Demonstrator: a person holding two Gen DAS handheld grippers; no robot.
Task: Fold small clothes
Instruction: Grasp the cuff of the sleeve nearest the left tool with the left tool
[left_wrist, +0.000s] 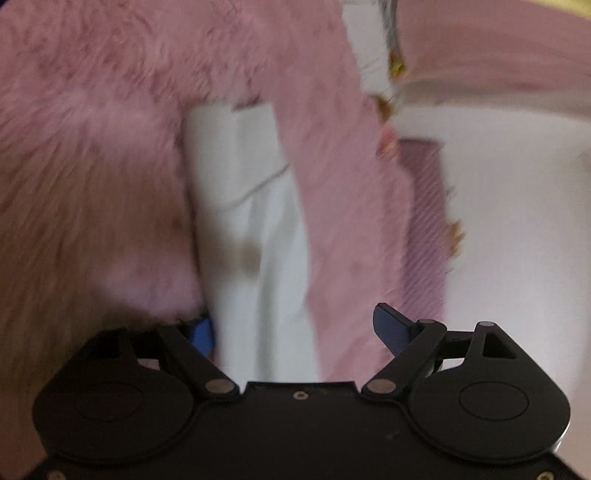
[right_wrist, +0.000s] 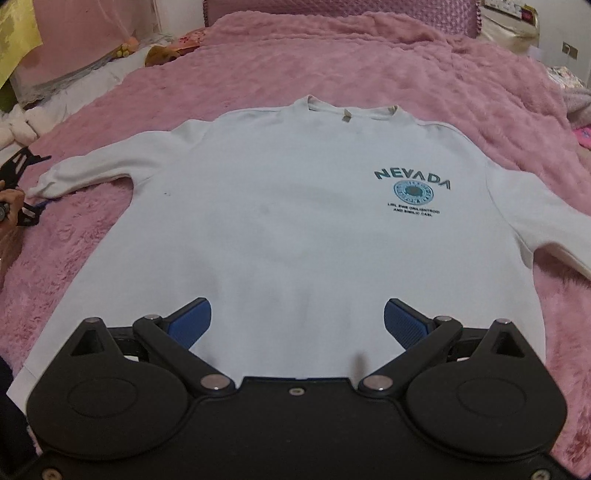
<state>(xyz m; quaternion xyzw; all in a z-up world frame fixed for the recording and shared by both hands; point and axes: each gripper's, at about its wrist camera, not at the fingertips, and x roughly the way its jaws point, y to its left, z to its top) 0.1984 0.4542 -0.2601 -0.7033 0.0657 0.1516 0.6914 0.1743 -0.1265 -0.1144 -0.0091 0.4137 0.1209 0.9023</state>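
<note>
A white sweatshirt (right_wrist: 295, 206) with a "NEVADA" print lies flat, front up, on a pink fluffy blanket (right_wrist: 332, 62). Both of its sleeves are spread out. My right gripper (right_wrist: 297, 321) hangs open just above the hem, its blue pads (right_wrist: 190, 325) wide apart with nothing between them. My left gripper (right_wrist: 22, 192) is at the cuff of the left sleeve (right_wrist: 85, 173). In the blurred left wrist view, the left gripper (left_wrist: 293, 317) is open, and the white sleeve (left_wrist: 251, 221) runs forward between its fingers over the pink blanket (left_wrist: 92, 147).
A pink headboard (right_wrist: 332, 11) stands at the far end of the bed. Soft toys and bedding (right_wrist: 18, 125) lie along the left side, and patterned cloth (right_wrist: 569, 77) along the right. A hand (right_wrist: 11, 201) holds the left gripper.
</note>
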